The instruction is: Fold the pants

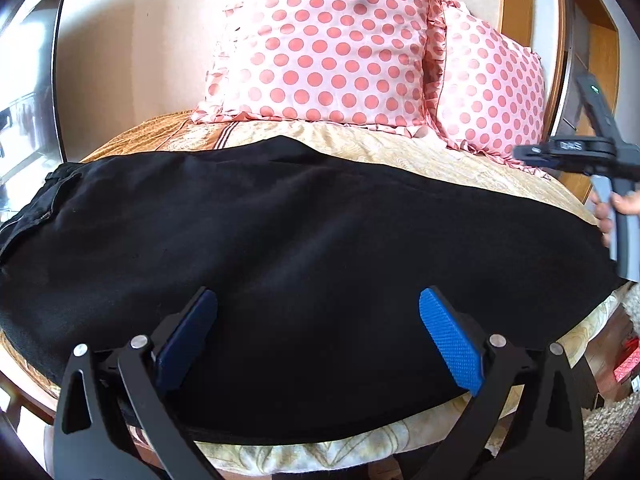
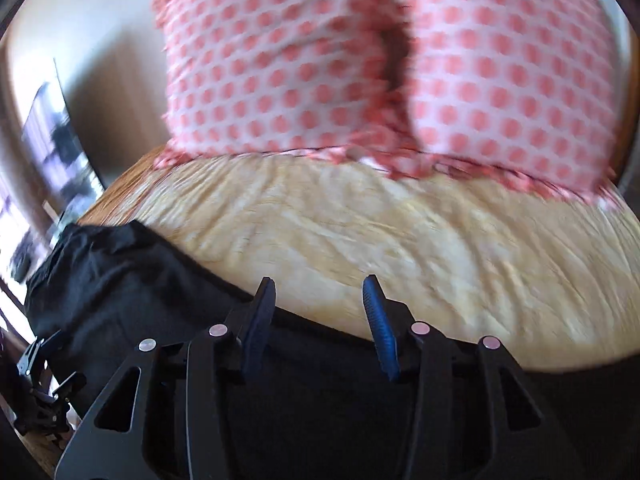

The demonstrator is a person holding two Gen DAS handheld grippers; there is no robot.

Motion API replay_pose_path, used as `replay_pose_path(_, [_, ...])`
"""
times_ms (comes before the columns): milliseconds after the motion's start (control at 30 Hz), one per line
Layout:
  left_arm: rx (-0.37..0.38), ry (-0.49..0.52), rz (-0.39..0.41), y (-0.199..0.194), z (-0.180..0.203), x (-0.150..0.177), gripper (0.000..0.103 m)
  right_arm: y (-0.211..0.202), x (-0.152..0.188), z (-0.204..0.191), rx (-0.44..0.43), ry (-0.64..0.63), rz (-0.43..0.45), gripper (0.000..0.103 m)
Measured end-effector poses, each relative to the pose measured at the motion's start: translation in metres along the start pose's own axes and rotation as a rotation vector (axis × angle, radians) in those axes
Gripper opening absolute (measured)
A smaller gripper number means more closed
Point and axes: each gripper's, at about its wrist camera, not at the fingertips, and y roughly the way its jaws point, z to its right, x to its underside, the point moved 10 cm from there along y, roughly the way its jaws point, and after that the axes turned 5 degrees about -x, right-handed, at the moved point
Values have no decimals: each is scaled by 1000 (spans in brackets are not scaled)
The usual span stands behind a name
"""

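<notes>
Black pants [image 1: 280, 248] lie flat across the bed, waistband at the left, legs running right. My left gripper [image 1: 318, 300] is open and empty, its blue pads hovering over the near edge of the pants. My right gripper [image 2: 319, 284] is open and empty above the far edge of the pants [image 2: 140, 288], near the leg end; the right wrist view is blurred by motion. The right gripper's body [image 1: 600, 152] and the hand holding it show at the right edge of the left wrist view.
Two pink polka-dot pillows [image 1: 332, 48] stand against the wall behind the pants. The bed has a beige patterned cover [image 2: 360, 240]. A dark screen [image 1: 32, 92] stands at the far left. A rug and red items [image 1: 628, 364] lie on the floor at the right.
</notes>
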Motion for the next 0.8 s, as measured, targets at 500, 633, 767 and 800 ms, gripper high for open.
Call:
replay_pose_path(500, [-59, 39, 2, 6, 1, 0, 101, -226, 183, 310, 411, 875, 295, 54])
replay_pose_path(633, [-55, 27, -7, 6, 0, 0, 101, -221, 177, 311, 399, 834, 329, 54])
replay_pose_path(767, [-58, 30, -12, 7, 0, 1, 101, -209, 181, 317, 391, 826, 302, 54])
replay_pose_path(800, [-60, 32, -12, 7, 0, 1, 101, -206, 183, 317, 390, 823, 292, 54])
